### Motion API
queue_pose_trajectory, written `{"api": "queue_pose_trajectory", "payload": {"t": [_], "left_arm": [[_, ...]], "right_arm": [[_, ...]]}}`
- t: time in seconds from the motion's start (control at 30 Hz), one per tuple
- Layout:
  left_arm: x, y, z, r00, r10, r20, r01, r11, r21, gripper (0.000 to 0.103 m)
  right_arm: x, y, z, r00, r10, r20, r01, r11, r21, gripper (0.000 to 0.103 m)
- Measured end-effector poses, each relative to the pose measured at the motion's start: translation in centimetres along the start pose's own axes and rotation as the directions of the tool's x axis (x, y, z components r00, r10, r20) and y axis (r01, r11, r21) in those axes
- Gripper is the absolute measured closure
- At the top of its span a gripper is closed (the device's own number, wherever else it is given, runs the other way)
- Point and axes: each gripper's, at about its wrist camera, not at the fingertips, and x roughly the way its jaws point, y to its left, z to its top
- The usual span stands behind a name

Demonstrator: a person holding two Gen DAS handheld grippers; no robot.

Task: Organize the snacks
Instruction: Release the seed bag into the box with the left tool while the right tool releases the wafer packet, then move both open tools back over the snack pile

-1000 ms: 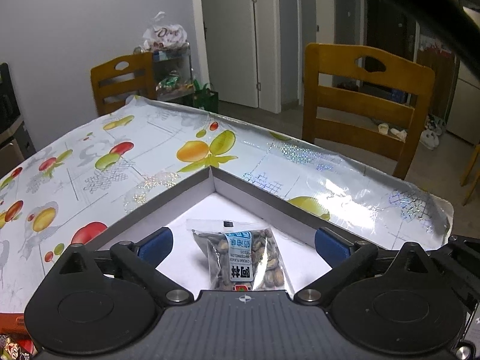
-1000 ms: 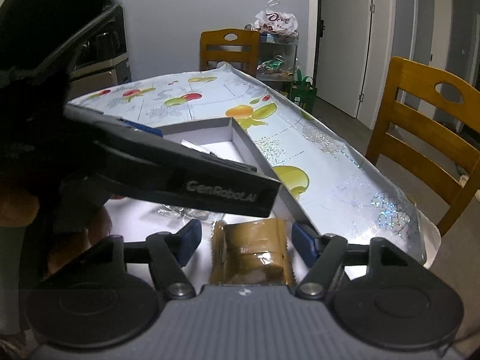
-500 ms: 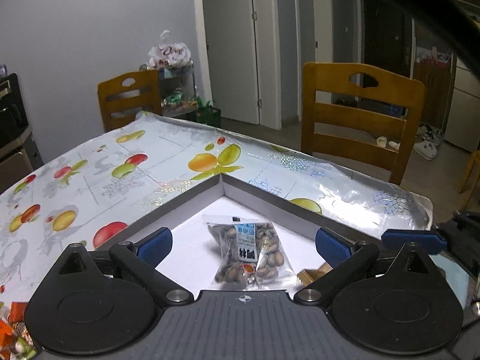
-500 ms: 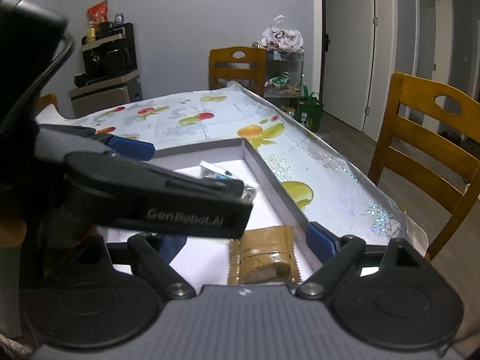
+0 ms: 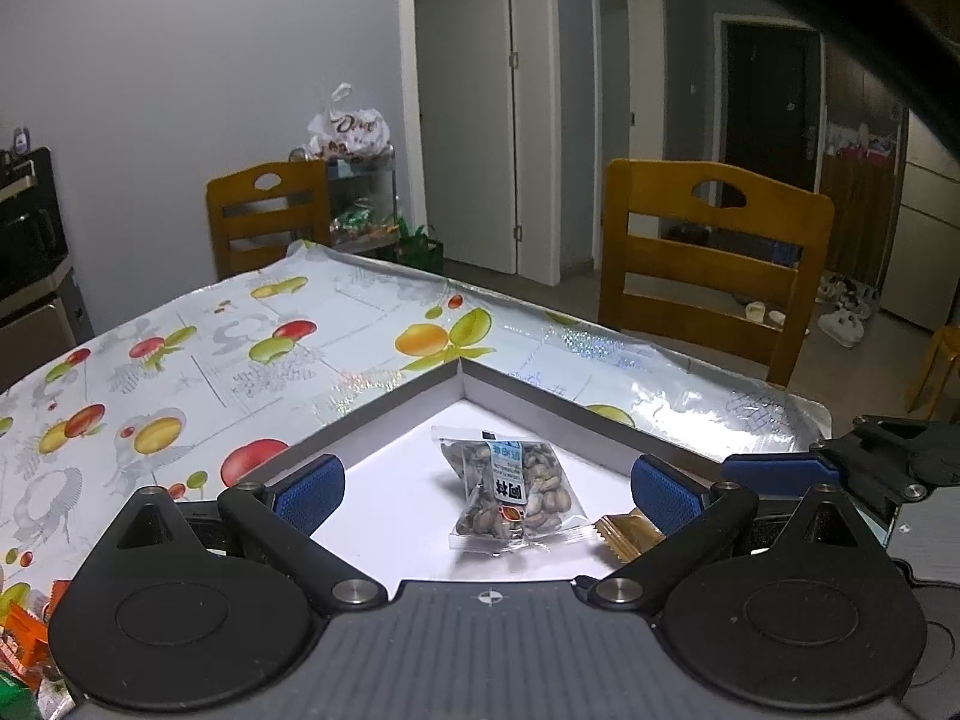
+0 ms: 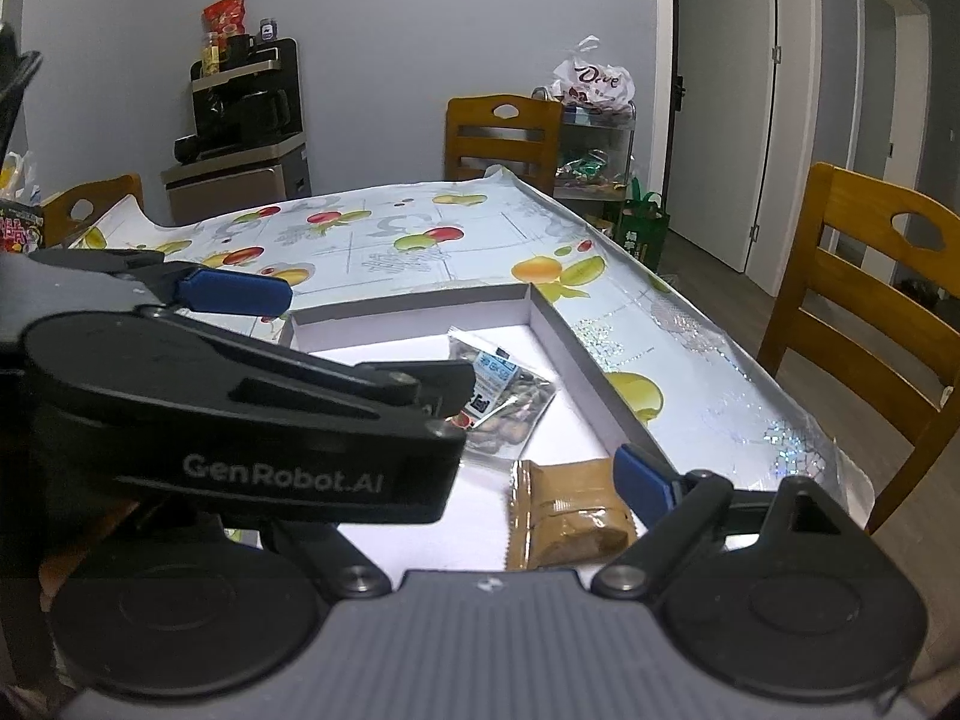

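A shallow white box [image 5: 510,387] with grey walls lies on the fruit-print table. In it lie a clear packet of nuts [image 5: 513,495] and a gold-brown wrapped snack [image 5: 627,537]. My left gripper [image 5: 486,489] is open and empty, raised above the box, with the nut packet between its blue pads. In the right wrist view the nut packet [image 6: 510,396] and the brown snack [image 6: 564,513] lie in the box [image 6: 576,354]. My right gripper [image 6: 480,480] is open and empty above the brown snack; its left finger is hidden behind the left gripper's body.
Wooden chairs stand at the table's far end [image 5: 264,213] and right side [image 5: 714,258]. Orange snack packets [image 5: 21,642] lie at the table's lower left. A cart with a white Dove bag [image 6: 591,84] stands behind. A black appliance [image 6: 240,102] sits at the wall.
Both grippers have risen and drawn back from the box. The nut packet and the brown snack now lie farther from the fingers, free in the box.
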Motion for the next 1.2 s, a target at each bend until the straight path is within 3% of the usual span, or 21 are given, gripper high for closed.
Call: {"api": "queue_pose_trajectory", "payload": {"t": [0.5, 0.83, 1.2], "left_arm": [[-4.1, 3.1, -1.3, 0.998, 0.004, 0.067, 0.000, 0.999, -0.053, 0.000], [-8.5, 6.1, -2.8, 0.988, 0.084, 0.127, -0.075, 0.995, -0.073, 0.000], [-12.3, 10.2, -5.3, 0.977, 0.167, 0.133, -0.150, 0.981, -0.126, 0.000]], "right_arm": [[-1.9, 4.2, 0.5, 1.000, 0.013, 0.011, -0.013, 0.998, -0.054, 0.012], [-3.4, 9.3, 0.8, 0.998, 0.047, 0.038, -0.043, 0.994, -0.099, 0.012], [-3.0, 15.0, 0.9, 0.994, 0.110, 0.020, -0.106, 0.984, -0.140, 0.012]]}}
